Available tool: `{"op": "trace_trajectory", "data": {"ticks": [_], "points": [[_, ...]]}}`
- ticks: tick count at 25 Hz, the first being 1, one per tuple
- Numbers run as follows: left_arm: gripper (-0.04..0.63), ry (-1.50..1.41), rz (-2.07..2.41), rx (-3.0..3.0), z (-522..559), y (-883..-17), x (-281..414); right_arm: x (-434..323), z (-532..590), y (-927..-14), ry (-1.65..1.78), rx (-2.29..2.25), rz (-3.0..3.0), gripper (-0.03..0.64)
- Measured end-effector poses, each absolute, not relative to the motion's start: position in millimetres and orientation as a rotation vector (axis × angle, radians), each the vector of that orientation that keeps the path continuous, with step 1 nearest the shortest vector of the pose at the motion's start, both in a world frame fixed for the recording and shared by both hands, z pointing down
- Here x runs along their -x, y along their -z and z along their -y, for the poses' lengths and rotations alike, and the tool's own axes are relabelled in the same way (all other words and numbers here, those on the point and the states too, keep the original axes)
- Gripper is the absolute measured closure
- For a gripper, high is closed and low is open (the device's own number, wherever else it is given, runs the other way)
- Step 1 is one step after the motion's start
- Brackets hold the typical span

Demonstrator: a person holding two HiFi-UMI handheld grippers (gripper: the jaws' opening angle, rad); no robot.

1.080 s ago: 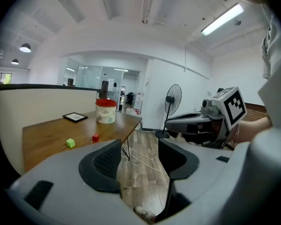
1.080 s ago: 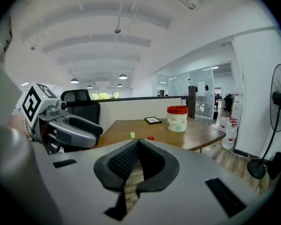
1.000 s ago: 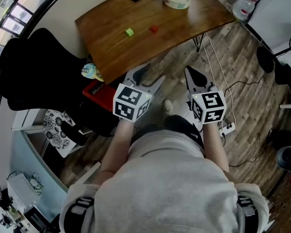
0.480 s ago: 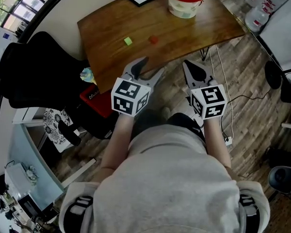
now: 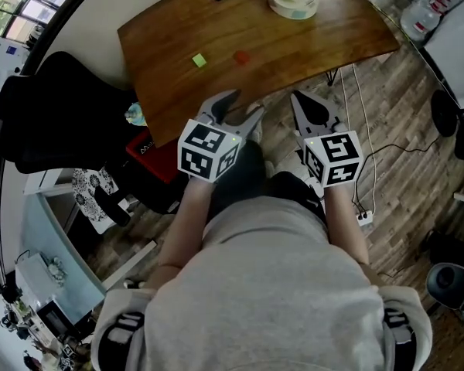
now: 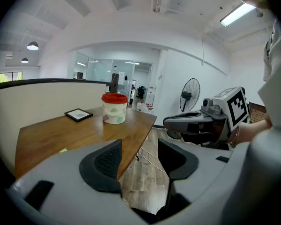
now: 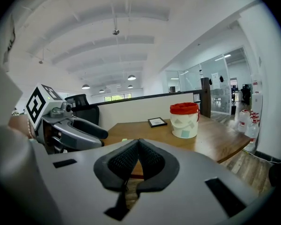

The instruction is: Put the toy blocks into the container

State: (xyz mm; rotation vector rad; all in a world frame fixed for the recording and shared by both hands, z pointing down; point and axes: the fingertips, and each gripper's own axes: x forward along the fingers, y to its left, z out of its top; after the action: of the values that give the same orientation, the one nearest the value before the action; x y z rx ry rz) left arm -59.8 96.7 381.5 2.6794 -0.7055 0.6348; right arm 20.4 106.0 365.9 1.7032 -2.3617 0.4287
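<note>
I see the left gripper (image 5: pixel 243 105) with fingers (image 6: pixel 105 165) spread and empty, the right gripper (image 5: pixel 300 103) with fingers pressed together, and the green block (image 5: pixel 199 60) and red block (image 5: pixel 240 56) on the tabletop (image 5: pixel 309 41), apart from the container (image 5: pixel 294 3).

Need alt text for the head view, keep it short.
A person, seen from above, holds the left gripper open and the right gripper shut and empty, both near the front edge of a wooden table. On it lie a green block and a red block, with a red-rimmed container at its far side.
</note>
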Motion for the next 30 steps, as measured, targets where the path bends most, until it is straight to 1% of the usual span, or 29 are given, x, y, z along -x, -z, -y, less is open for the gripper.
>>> {"op": "trace_trajectory", "data": {"ticks": [6,13,19,23,30], "points": [[0.353,-0.649,0.688,-2.642,-77,-398,59,-27,-84,-385,-0.479,-1.704,2.328,0.606],[0.356,-0.648,0.662,-2.591,-25,-416,51,-33,-35,-397,-0.504,-1.657,2.312,0.606],[0.377,-0.652,0.677,-2.556,35,-422,50,-23,32,-398,-0.491,-1.585,2.341,0.606],[0.41,-0.653,0.667,-2.549,70,-422,52,-15,70,-392,-0.465,-1.559,2.359,0.606],[0.416,-0.621,0.644,-2.563,117,-420,56,-5,113,-396,-0.464,-1.536,2.347,0.606]]}}
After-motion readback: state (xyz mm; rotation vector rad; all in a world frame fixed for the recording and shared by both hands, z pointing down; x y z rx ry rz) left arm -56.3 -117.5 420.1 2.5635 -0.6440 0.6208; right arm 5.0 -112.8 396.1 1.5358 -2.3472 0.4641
